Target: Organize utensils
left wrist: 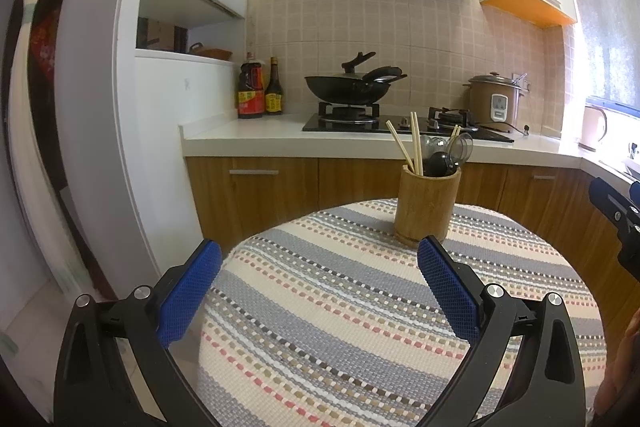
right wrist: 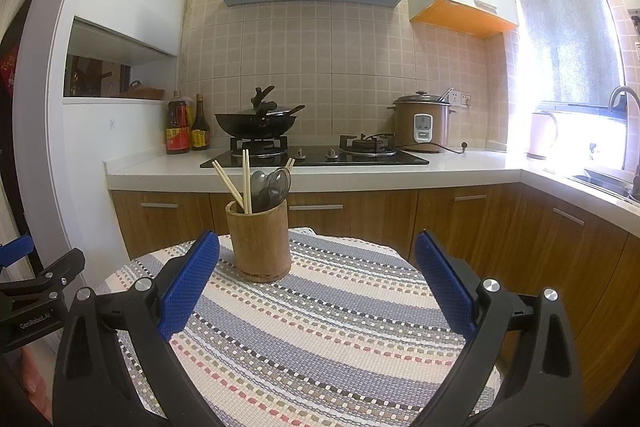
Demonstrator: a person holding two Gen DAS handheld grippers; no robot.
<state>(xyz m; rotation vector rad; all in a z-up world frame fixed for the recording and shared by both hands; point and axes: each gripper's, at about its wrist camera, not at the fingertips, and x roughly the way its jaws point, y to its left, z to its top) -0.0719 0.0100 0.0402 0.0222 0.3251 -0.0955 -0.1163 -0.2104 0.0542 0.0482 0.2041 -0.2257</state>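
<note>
Kitchen: wok [right wrist: 256,126], rice cooker [right wrist: 422,121] behind holder [right wrist: 259,241].

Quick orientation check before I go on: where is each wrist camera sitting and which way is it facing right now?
Left wrist: on the left gripper, open above the striped tablecloth, facing the bamboo utensil holder ahead-right and the stove counter; the right gripper shows at the right edge.
Right wrist: on the right gripper, open, holder ahead-left; left gripper at the left edge.
Shared: holder, tablecloth, wok, rice cooker.
</note>
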